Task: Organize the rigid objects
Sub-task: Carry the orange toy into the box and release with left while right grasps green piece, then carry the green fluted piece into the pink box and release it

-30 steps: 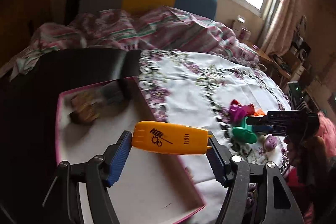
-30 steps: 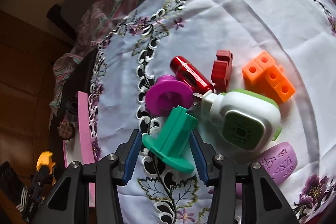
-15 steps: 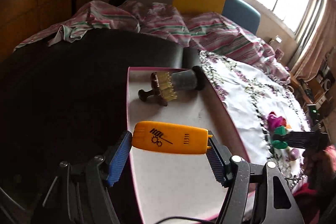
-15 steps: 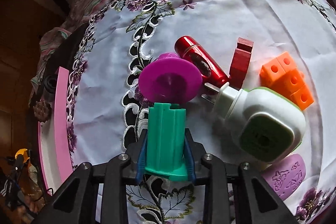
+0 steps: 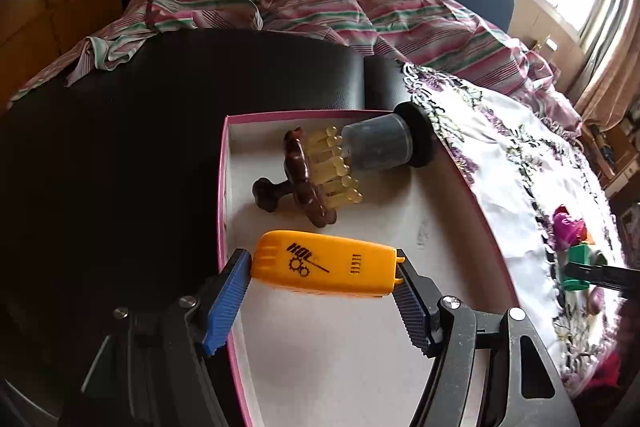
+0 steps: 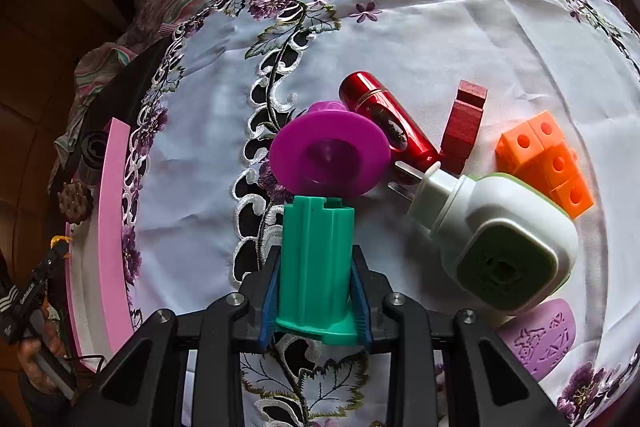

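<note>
My left gripper (image 5: 324, 289) is shut on an orange plastic piece (image 5: 326, 269), gripped end to end, just above the white floor of a pink-rimmed box (image 5: 304, 114). Farther back in the box lie a brown wooden massager (image 5: 304, 183) with yellow pegs and a dark grey cup (image 5: 380, 147). My right gripper (image 6: 316, 291) is shut on a green ribbed spool (image 6: 316, 267) lying on the flowered cloth (image 6: 400, 27), its far end touching a purple spool (image 6: 330, 155).
Around the purple spool lie a red tube (image 6: 384, 121), a dark red block (image 6: 466, 121), orange linked cubes (image 6: 548, 161), a white and green plug-in device (image 6: 500, 243) and a lilac oval piece (image 6: 540, 339). Striped bedding (image 5: 320, 11) lies behind the black surface (image 5: 120, 147).
The left gripper swung left with the orange piece and came down over the box. The right gripper closed on the green spool, which turned lengthwise between the fingers.
</note>
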Demonstrator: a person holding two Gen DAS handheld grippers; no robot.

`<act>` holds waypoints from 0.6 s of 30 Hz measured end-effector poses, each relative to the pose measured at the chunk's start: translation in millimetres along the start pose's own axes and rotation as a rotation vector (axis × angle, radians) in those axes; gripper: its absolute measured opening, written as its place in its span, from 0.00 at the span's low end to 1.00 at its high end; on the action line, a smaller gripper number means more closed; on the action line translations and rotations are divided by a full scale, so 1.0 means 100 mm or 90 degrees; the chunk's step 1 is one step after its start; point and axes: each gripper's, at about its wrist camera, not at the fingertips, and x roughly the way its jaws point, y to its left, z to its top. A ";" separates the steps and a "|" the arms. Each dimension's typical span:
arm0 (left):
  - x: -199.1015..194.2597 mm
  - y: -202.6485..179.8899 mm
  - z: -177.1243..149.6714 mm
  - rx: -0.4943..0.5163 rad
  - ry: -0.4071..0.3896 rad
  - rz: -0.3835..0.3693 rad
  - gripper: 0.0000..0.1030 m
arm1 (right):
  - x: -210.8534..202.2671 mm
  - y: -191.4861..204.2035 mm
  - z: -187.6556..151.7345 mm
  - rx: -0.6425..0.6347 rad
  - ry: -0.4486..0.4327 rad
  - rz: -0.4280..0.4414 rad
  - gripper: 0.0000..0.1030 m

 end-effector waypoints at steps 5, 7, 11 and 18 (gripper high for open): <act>0.15 0.02 0.05 0.006 0.005 0.019 0.68 | 0.00 0.01 0.00 -0.006 -0.001 -0.006 0.30; 0.13 0.04 0.06 0.000 0.002 0.014 0.68 | -0.01 0.01 0.00 -0.010 -0.002 -0.009 0.30; -0.03 0.07 0.04 -0.002 -0.016 -0.004 0.71 | 0.00 0.02 0.00 -0.016 -0.002 -0.013 0.30; -0.49 0.29 0.02 0.001 -0.047 -0.019 0.71 | 0.00 0.03 0.00 -0.020 -0.005 -0.021 0.30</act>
